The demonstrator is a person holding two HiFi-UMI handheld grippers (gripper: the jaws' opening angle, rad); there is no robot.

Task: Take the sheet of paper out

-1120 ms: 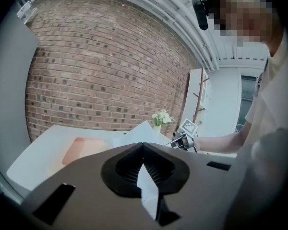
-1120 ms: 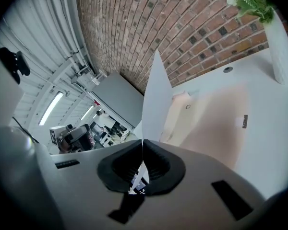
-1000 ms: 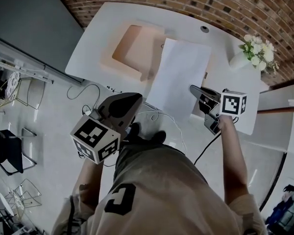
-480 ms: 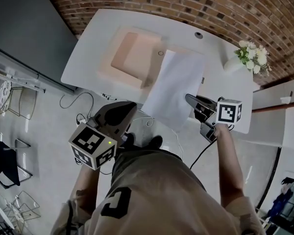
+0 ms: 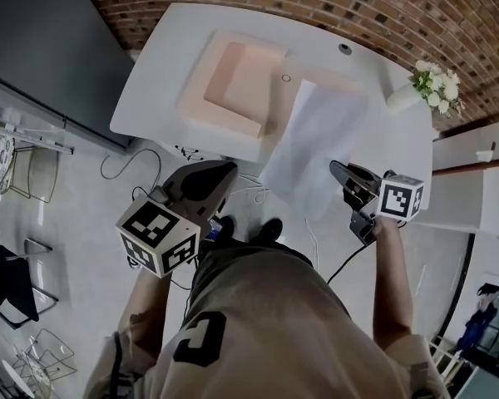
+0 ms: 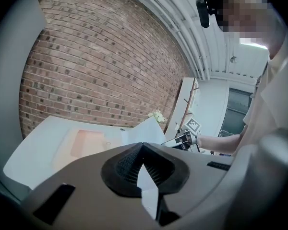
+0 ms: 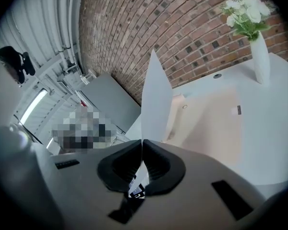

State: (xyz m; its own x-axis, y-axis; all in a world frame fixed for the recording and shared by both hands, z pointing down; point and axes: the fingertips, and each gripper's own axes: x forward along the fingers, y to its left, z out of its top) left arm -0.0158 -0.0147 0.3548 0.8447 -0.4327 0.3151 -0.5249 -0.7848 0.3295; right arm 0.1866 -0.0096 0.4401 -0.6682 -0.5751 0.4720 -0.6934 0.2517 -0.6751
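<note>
Paper point(image 5: 314, 140) drawn nearer, right gripper point(image 5: 335, 167) clamping it

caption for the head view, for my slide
Right hand-held gripper holds the sheet of paper up beside the pink folder on the white table.

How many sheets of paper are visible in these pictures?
1. The sheet of paper is held at its edge by the right gripper, above the white table. More sheets may be hidden in the pink folder.
</note>
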